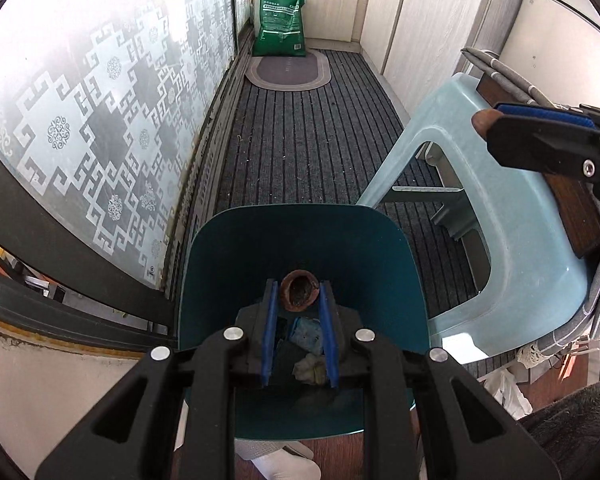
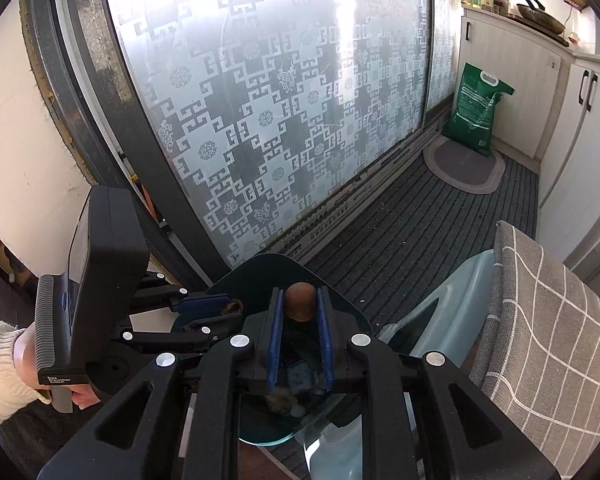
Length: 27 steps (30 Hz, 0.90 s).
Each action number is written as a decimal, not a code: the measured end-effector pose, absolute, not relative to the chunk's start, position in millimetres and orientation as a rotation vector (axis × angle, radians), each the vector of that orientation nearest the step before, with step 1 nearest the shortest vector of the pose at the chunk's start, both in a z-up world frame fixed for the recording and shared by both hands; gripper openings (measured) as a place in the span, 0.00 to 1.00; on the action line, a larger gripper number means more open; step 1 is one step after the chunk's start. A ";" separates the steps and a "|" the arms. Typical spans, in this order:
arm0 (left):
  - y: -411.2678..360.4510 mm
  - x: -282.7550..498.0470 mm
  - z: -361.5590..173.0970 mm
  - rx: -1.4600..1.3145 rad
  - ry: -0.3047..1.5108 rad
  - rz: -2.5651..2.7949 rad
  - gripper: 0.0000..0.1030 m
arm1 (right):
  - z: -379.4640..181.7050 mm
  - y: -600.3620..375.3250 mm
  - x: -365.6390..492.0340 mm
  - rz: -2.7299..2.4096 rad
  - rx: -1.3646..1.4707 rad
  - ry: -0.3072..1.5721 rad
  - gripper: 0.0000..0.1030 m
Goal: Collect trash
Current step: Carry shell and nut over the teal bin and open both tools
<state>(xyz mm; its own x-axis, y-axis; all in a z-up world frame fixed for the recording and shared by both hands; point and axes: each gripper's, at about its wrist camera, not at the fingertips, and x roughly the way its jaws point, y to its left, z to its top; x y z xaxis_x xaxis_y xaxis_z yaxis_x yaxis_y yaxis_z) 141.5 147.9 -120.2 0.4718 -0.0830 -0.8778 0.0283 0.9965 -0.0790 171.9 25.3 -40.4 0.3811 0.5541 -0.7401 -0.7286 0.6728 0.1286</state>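
Note:
My left gripper (image 1: 299,294) is shut on a brown hollow nut shell (image 1: 299,291) and holds it over the open teal trash bin (image 1: 228,256). Crumpled paper and wrappers (image 1: 309,354) lie inside the bin. My right gripper (image 2: 301,300) is shut on a round brown nut shell (image 2: 300,300) and holds it above the same teal bin (image 2: 260,270). The right gripper also shows at the right of the left wrist view (image 1: 485,122). The left gripper shows in the right wrist view (image 2: 226,306), left of the right one.
A pale blue plastic stool (image 1: 480,184) with a wooden board and grey checked cloth (image 2: 548,320) stands to the right. A patterned glass sliding door (image 2: 260,120) is at left. A green sack (image 1: 283,20) and oval mat (image 1: 288,70) lie at the far end.

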 end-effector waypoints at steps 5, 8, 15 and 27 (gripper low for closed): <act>153.4 144.7 -140.3 -0.069 1.145 -0.069 0.23 | -48.2 34.5 172.7 0.829 -0.244 0.874 0.16; 158.0 143.4 -145.9 -0.075 1.162 -0.060 0.28 | -56.2 40.8 173.6 0.829 -0.250 0.900 0.16; 171.5 135.8 -125.2 -0.086 1.106 -0.033 0.25 | -83.9 59.8 174.4 0.831 -0.282 0.968 0.16; 184.8 122.2 -72.3 -0.102 0.964 -0.009 0.24 | -151.5 87.9 165.1 0.800 -0.413 1.116 0.16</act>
